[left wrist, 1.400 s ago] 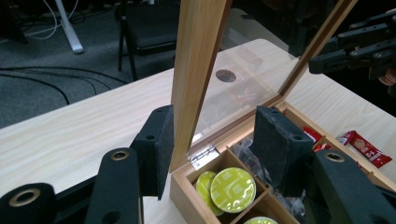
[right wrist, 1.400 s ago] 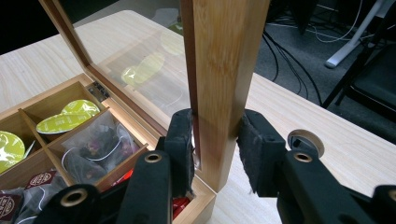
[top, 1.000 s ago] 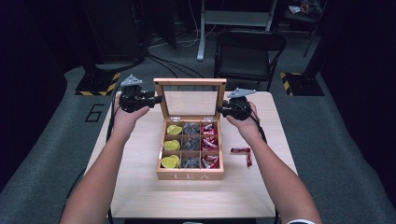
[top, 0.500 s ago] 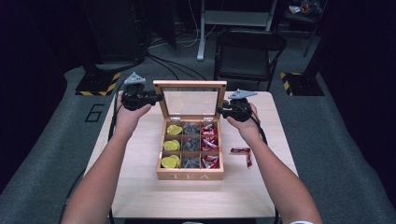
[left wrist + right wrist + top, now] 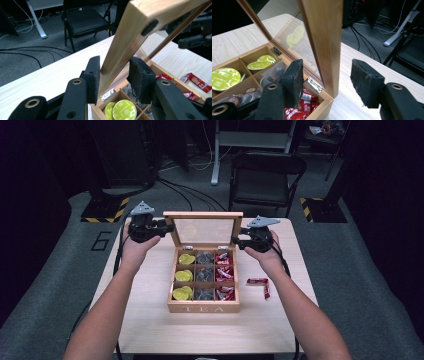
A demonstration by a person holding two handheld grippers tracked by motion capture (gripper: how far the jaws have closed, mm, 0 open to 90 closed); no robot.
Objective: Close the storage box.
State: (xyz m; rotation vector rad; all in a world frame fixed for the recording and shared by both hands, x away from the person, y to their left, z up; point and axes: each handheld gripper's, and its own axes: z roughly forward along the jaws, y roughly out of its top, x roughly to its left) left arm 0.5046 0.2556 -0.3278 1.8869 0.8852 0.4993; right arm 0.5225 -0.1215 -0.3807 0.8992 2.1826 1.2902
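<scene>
Grippers sit one at each side edge of the raised lid (image 5: 204, 227), so you are in the middle of handling the lid of the tea box (image 5: 203, 307), which stands near the centre of the bench (image 5: 150, 330), its lid side toward the far edge. The lid stands upright on its hinges.

Your left gripper (image 5: 113, 75) has its jaws drawn in around the lid's wooden frame: in the left gripper view one pad (image 5: 93, 75) lies against the wood, the other just beside it, so I judge it to be holding the lid. Your right gripper (image 5: 325, 82) has just been opening its jaws; the lid frame stands between them with clear gaps on both sides, so it no longer grips.

Inside the box you can see yellow-green capsules (image 5: 183, 275) in one column, clear sachets (image 5: 204, 275) in the middle, and red packets (image 5: 223, 275) in the third. Two more loose red packets (image 5: 261, 284) lie on the bench toward its right edge, just beside your right forearm.

With only the left gripper holding, the next move likely needs the lid steadied. If you mean to close it, swing it down slowly about the hinges, and draw the right gripper clear sideways first so that its jaws do not catch the frame.
</scene>
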